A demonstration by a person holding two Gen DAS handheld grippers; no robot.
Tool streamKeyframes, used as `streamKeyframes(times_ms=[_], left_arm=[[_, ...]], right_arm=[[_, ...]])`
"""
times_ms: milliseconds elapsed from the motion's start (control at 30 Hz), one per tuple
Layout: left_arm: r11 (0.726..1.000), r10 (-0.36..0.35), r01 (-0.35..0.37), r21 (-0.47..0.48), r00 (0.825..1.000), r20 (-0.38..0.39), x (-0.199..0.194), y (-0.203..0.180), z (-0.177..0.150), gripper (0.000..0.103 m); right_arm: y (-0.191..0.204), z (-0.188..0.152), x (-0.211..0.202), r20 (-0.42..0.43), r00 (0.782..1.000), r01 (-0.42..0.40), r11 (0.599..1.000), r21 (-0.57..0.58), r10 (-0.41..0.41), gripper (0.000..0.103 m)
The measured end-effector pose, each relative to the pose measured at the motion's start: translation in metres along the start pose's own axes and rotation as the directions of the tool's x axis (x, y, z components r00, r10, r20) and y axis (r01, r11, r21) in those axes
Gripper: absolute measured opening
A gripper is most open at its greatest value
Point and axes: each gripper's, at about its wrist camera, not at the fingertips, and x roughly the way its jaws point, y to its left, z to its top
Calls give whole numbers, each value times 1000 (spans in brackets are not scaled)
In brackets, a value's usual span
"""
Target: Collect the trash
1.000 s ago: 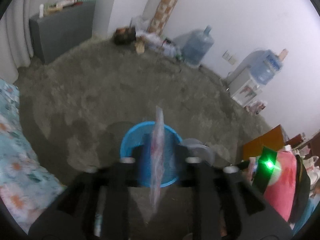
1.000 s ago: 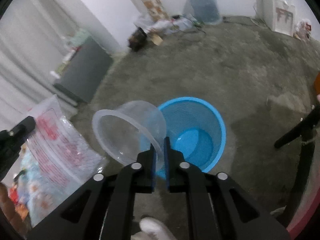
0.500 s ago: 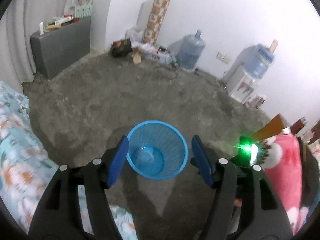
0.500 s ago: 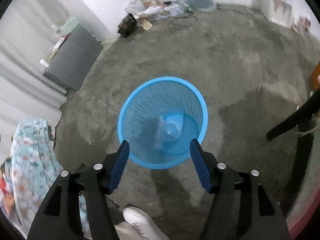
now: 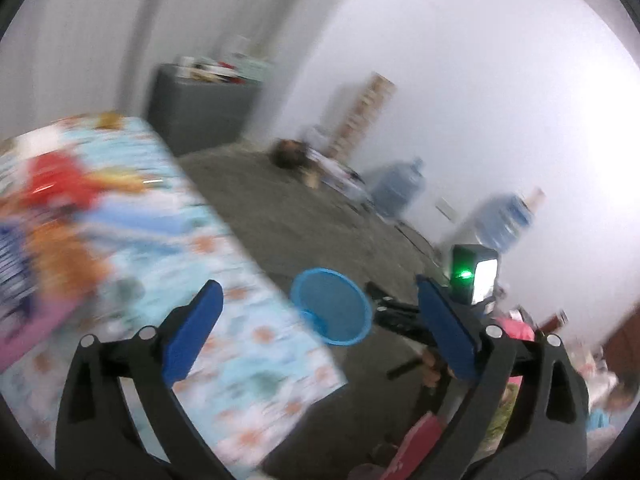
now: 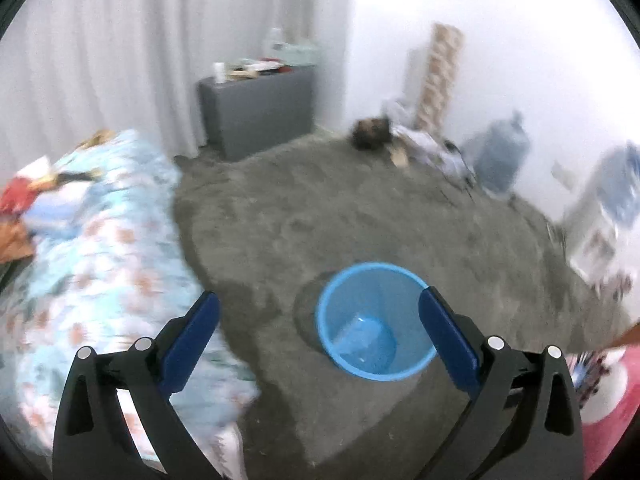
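Left wrist view: left tongs (image 5: 320,332) just opened wide, empty; right tongs (image 6: 320,330) likewise, above blue basket (image 6: 374,320).

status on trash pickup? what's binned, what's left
Done: clear plastic lies in the blue basket on the floor. In hand: nothing; left gripper and right gripper have just opened and are empty. Left: colourful blurred items on the floral bedspread, possibly more trash.

The left gripper (image 5: 316,332) has just been opening, and its blue pads (image 5: 192,334) stand wide with nothing between them. Beyond them a blue basket (image 5: 332,306) stands on the grey floor (image 5: 280,208), just beside the edge of the floral bedspread (image 5: 224,280).
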Motion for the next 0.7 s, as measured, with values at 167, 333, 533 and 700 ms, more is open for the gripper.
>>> streamKeyframes(times_ms=[167, 333, 533, 700], left_arm=[[990, 86, -64, -122, 979, 184, -91, 58, -22, 94], [979, 166, -111, -173, 922, 350, -154, 101, -31, 94], [947, 260, -136, -290, 855, 449, -201, 163, -36, 94], [895, 310, -111, -432, 852, 423, -209, 220, -34, 94]], right_arm=[[64, 16, -34, 75, 984, -152, 979, -134, 163, 97], [104, 32, -61, 134, 932, -315, 935, -164, 338, 97], [154, 42, -89, 162, 846, -484, 859, -169, 508, 97], [175, 43, -71, 13, 661, -750, 661, 11, 750, 97]])
